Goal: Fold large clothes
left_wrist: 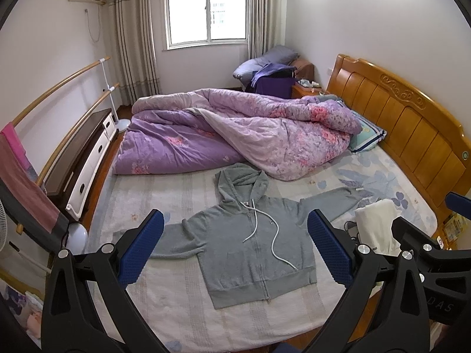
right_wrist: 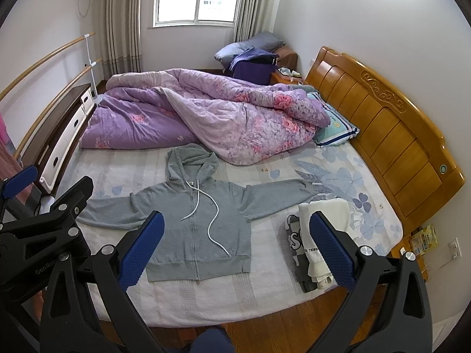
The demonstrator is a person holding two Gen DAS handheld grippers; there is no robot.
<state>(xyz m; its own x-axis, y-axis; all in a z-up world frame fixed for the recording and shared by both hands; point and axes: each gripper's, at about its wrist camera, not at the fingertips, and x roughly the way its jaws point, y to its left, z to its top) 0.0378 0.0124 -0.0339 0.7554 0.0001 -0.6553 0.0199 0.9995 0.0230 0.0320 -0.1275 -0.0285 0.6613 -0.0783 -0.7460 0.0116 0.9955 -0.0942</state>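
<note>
Both tools fill the foreground: the left tool (left_wrist: 235, 253) and the right tool (right_wrist: 237, 251) hang above the near edge of the bed (right_wrist: 182, 303), their blue-padded fingers spread wide and grasping nothing. Each tool also shows at the side of the other's view.

Beyond them, the bed takes up most of the room, its wooden headboard (right_wrist: 391, 135) along the right side. A purple floral quilt (right_wrist: 206, 114) lies heaped across the far half, one edge just beside the hood of a grey zip-up hoodie (right_wrist: 194, 229). That hoodie lies flat, front up, on the near half, hem toward the near edge, both sleeves stretched out sideways, its white drawstring (right_wrist: 210, 223) trailing over the chest. Open sheet shows on the near half around the hoodie.

Near the bed's near right corner sits a small pile of folded clothes (right_wrist: 318, 235), white on top, close to the tip of the hoodie's right-hand sleeve. A striped pillow (right_wrist: 335, 129) rests against the headboard at the quilt's end. Wooden floor (right_wrist: 279, 320) shows below the near edge.
</note>
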